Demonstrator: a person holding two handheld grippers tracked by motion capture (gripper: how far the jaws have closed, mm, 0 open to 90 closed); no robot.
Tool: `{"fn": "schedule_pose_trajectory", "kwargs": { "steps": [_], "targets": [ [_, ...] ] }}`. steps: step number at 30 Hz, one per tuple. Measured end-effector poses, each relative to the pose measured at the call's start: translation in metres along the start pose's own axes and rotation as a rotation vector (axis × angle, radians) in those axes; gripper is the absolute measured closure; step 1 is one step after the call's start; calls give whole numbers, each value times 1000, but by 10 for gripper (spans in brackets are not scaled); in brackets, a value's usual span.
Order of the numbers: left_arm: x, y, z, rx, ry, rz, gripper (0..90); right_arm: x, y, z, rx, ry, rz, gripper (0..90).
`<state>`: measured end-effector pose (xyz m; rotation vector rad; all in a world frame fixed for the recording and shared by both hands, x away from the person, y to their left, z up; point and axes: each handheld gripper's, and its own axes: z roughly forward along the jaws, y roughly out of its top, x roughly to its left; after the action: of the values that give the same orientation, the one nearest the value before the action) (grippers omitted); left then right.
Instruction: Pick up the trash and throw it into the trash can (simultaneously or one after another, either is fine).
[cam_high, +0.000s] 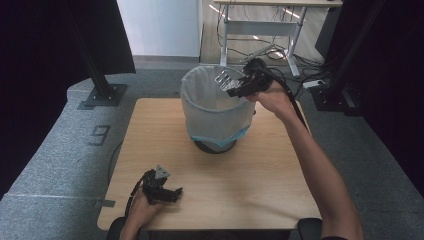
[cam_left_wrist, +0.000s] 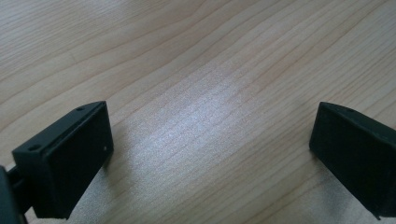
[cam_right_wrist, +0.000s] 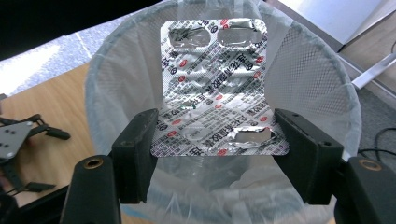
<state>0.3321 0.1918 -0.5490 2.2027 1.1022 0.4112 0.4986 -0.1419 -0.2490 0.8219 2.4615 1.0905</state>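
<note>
A silver pill blister pack (cam_right_wrist: 217, 88) with red and black print is pinched by its two side edges in my right gripper (cam_right_wrist: 217, 151), which is shut on it. In the high view that right gripper (cam_high: 234, 86) holds the blister pack (cam_high: 223, 78) over the open mouth of a mesh waste bin (cam_high: 214, 112) lined with a clear bag. My left gripper (cam_high: 172, 192) rests on the wooden table (cam_high: 260, 170) near its front left corner. Its jaws stand wide apart in the left gripper view, with bare wood (cam_left_wrist: 205, 116) between them.
The bin stands at the back middle of the table. A black stand foot (cam_high: 102, 94) sits on the grey floor at the back left. A desk frame with cables (cam_high: 260, 35) is behind the bin.
</note>
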Motion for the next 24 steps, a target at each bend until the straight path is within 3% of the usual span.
{"fn": "schedule_pose_trajectory", "kwargs": {
  "steps": [6,11,12,14,15,17,20,24],
  "targets": [
    [0,0,0,1,1,1,0,3,5,19,20,-16,-6,335],
    [0,0,0,1,1,2,0,3,3,39,67,-17,-20,331],
    [0,0,0,1,1,1,0,2,3,42,75,-4,-22,315],
    [0,0,0,1,1,2,0,2,1,47,73,-7,-26,155],
    [0,0,0,1,1,2,0,2,0,49,74,-15,-25,119],
    [0,0,0,1,1,2,0,1,-2,50,70,2,-32,97],
    [0,0,0,1,2,2,0,2,-4,46,49,-21,-39,5],
    [0,0,0,1,2,2,0,0,-7,35,7,-21,-29,5]
  ]
}}
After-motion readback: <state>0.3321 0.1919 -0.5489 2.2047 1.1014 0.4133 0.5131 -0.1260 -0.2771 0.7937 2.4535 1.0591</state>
